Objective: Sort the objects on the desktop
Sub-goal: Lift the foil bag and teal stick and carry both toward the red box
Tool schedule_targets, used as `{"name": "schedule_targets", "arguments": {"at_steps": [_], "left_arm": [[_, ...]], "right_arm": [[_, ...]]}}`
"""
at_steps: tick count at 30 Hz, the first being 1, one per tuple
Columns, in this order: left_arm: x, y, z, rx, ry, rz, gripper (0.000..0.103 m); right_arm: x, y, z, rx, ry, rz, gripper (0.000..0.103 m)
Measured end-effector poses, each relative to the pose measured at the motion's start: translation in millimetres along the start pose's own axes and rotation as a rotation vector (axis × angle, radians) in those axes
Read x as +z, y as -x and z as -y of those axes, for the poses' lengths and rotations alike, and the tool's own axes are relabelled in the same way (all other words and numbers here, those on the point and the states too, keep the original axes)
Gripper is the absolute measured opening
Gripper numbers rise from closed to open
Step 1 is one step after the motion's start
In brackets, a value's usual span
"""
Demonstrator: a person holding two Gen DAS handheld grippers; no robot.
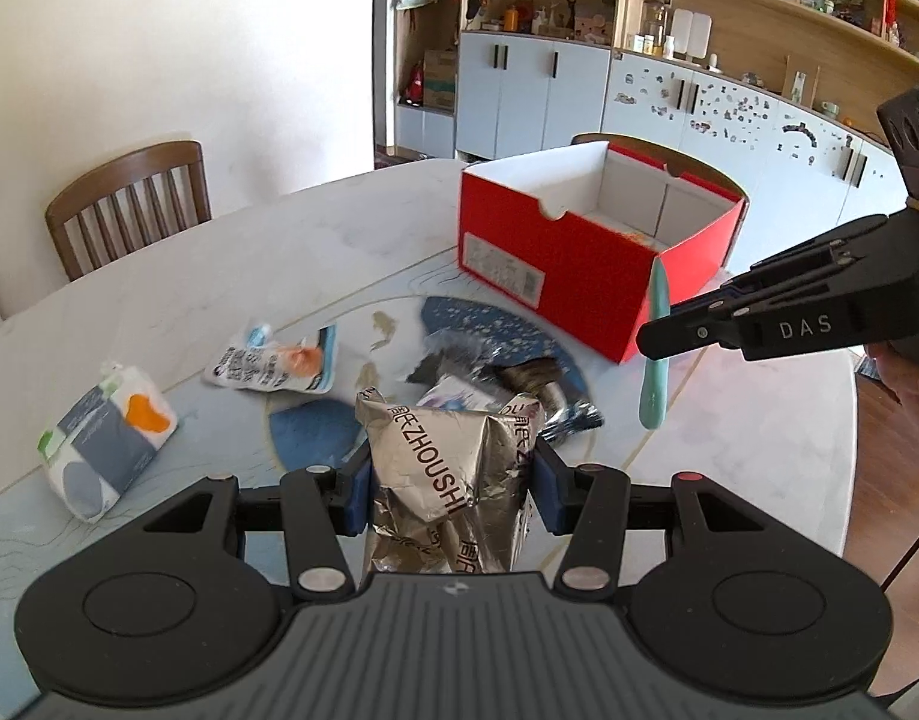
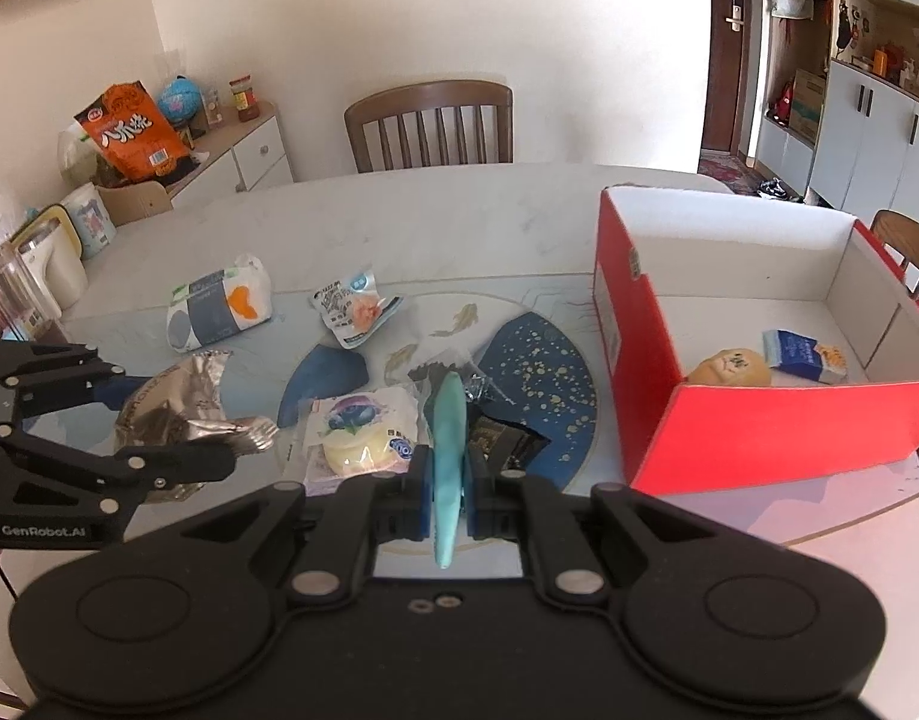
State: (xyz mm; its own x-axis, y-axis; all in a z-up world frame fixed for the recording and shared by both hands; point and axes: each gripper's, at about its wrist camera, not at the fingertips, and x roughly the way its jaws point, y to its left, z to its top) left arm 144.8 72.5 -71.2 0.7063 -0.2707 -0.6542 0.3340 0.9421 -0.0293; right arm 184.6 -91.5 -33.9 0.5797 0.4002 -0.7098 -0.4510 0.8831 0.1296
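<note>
The left tool (image 1: 453, 495) is partly closed around a crumpled silver foil snack bag (image 1: 441, 468), its blue pads pressing the bag's two sides at the bottom centre of the left wrist view. The bag looks light and puffy, with creased, slick foil that gives under pressure, so a hold across the bulging middle, as here, seems safer than pinching a loose corner, which could slide or tear.

The right tool (image 2: 448, 495) is clamped almost fully together on a slim teal silicone-looking utensil (image 2: 448, 420), which stands nearly upright between the pads at the centre of the right wrist view. It appears thin, light and somewhat flexible. Gripped near its lower half, the long upper end may wobble or pivot, so a slow carry would suit it.

The open red cardboard box (image 2: 759, 426), at the right of that view, seems the likely destination. It already holds a small brown bun-like item (image 2: 729, 367) and a blue-and-white packet (image 2: 804, 354).

On the counter (image 2: 459, 222) remain a tissue pack (image 2: 219, 303) and a small printed sachet (image 2: 354, 306) toward the left centre, a wrapped blueberry pastry (image 2: 360, 432) just left of the utensil, and a dark wrapper (image 2: 504, 441) just right of it. All look soft and light. The pastry should be taken gently by its wrapper edge.
</note>
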Motion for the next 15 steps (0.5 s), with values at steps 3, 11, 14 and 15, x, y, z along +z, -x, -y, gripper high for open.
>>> {"name": "schedule_targets", "arguments": {"at_steps": [3, 11, 14, 15], "left_arm": [[10.1, 1.9, 7.1, -0.014, -0.004, -0.002, 0.050], [35.1, 0.6, 33.8, -0.052, -0.053, 0.012, 0.050], [47.0, -1.1, 44.3, -0.061, -0.054, 0.019, 0.050], [51.1, -1.1, 47.1, -0.061, -0.054, 0.023, 0.050]], "right_arm": [[2.6, 10.6, 7.2, 0.001, -0.016, 0.011, 0.009], [11.3, 37.4, 28.5, -0.045, -0.024, 0.073, 0.009], [15.6, 45.5, 38.4, -0.044, -0.028, 0.083, 0.009], [17.1, 48.4, 41.8, -0.046, -0.026, 0.087, 0.009]]}}
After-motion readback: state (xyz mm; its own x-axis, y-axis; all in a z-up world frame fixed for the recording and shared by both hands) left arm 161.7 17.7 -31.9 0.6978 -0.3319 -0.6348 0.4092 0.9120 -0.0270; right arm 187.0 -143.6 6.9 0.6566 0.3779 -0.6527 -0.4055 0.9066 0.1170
